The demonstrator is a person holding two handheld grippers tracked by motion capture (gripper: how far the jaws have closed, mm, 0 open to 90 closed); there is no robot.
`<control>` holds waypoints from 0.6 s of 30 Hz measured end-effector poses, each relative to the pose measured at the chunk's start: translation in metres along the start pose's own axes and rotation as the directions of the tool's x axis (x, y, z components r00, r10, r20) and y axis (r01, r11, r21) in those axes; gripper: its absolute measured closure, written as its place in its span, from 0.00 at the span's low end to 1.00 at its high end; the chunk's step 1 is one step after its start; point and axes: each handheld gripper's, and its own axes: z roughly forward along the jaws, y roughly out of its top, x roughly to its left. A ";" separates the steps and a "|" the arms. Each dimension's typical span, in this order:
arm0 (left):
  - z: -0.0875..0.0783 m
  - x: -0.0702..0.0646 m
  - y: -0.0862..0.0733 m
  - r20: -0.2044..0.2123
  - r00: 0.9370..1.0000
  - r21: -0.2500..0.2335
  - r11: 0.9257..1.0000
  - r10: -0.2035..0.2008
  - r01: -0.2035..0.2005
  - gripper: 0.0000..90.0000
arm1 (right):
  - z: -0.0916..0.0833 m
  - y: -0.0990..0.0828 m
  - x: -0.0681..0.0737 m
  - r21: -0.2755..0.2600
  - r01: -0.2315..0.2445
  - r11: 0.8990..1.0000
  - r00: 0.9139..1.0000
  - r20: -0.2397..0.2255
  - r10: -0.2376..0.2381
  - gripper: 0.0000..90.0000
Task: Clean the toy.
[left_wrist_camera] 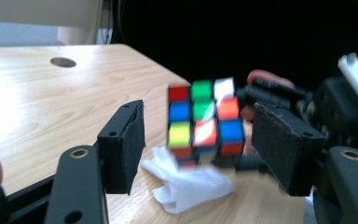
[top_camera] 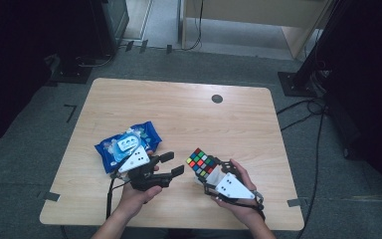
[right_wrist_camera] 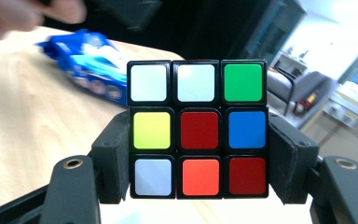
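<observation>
A scrambled colour cube is lifted just above the wooden table, with my right gripper shut on it. In the right gripper view the two pads press on the cube from left and right, my right gripper behind it. My left gripper stands open a short way to the cube's left, pointing at it, nothing between its jaws. In the left gripper view the cube hangs beyond the open left gripper, above a crumpled white wipe on the table.
A blue pack of wet wipes lies on the table just behind my left hand, and shows as the blue pack in the right gripper view. A small round hole marks the far side of the tabletop. Cables and dark stands surround the table.
</observation>
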 end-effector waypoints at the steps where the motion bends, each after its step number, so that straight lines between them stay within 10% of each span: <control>1: 0.005 -0.002 -0.003 -0.005 1.000 0.014 1.000 0.011 -0.011 0.40 | -0.002 -0.002 -0.006 0.005 -0.016 1.000 1.000 0.011 0.016 0.39; 7: 0.051 -0.018 -0.030 -0.050 0.991 0.154 0.981 0.123 -0.114 0.44 | -0.013 -0.014 -0.030 0.036 -0.065 0.997 0.996 0.071 0.063 0.39; 14: 0.099 -0.036 -0.054 -0.122 0.966 0.302 0.936 0.228 -0.182 0.53 | -0.016 -0.025 -0.044 0.066 -0.122 0.990 0.990 0.084 0.116 0.38; 18: 0.118 -0.039 -0.061 -0.148 0.953 0.399 0.897 0.265 -0.188 0.61 | -0.014 -0.025 -0.044 0.080 -0.133 0.988 0.987 0.097 0.125 0.38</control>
